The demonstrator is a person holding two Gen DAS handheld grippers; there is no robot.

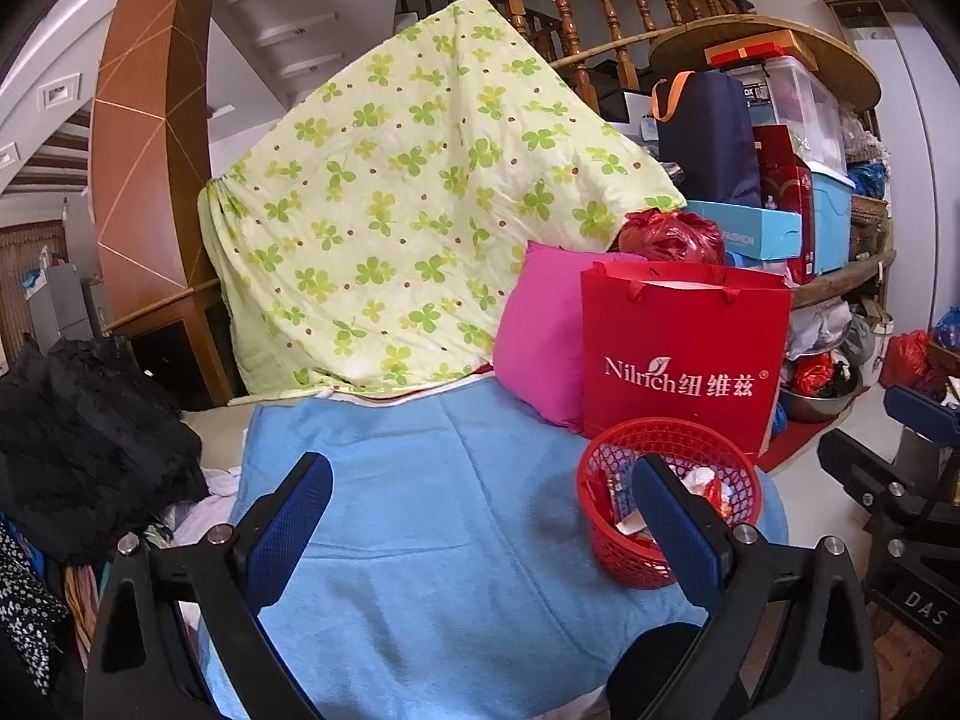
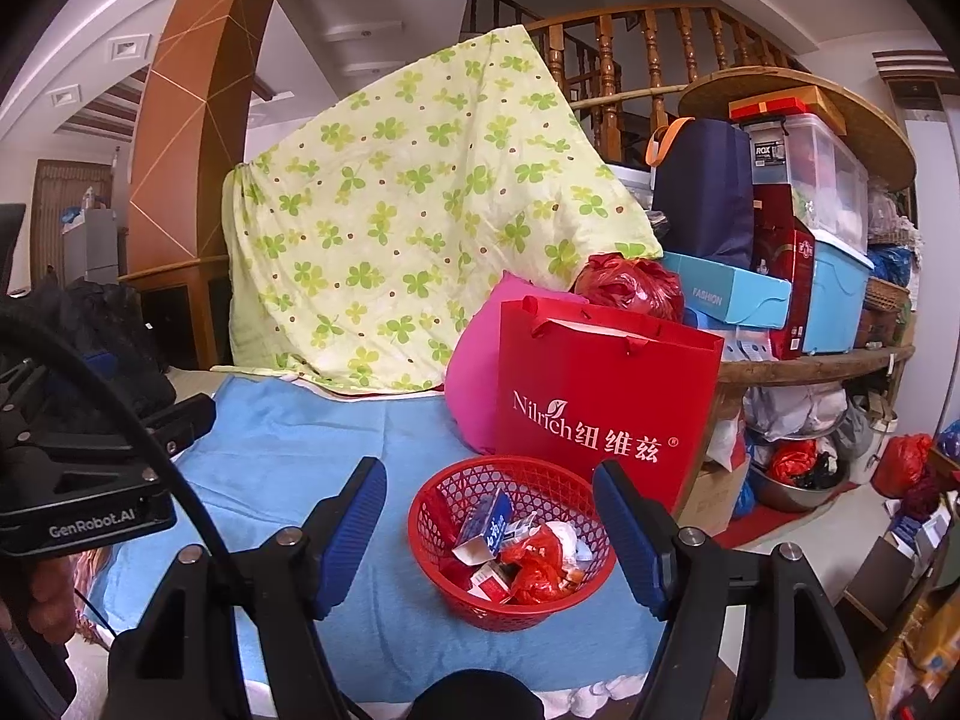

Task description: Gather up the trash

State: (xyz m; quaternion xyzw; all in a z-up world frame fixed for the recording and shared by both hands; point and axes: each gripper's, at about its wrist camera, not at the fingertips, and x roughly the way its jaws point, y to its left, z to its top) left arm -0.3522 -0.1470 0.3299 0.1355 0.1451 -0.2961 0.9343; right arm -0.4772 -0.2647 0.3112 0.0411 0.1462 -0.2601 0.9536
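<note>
A red plastic basket (image 2: 474, 606) stands on a light blue towel (image 2: 282, 456) and holds trash: a small blue and white carton (image 2: 489, 525), crumpled red plastic (image 2: 537, 567) and white paper. My right gripper (image 2: 489, 492) is open and hangs just short of the basket, with nothing between its blue pads. In the left wrist view the same basket (image 1: 618, 558) sits at the right, partly behind the right finger (image 1: 678, 525) of my left gripper (image 1: 480, 474). That gripper is open over bare towel (image 1: 438, 504).
A red paper bag (image 2: 606, 402) stands right behind the basket, with a pink pillow (image 2: 474, 384) and a clover-print quilt (image 2: 408, 204) beyond. Black clothes (image 1: 84, 426) lie to the left. Shelves of boxes (image 2: 834, 276) and floor clutter fill the right.
</note>
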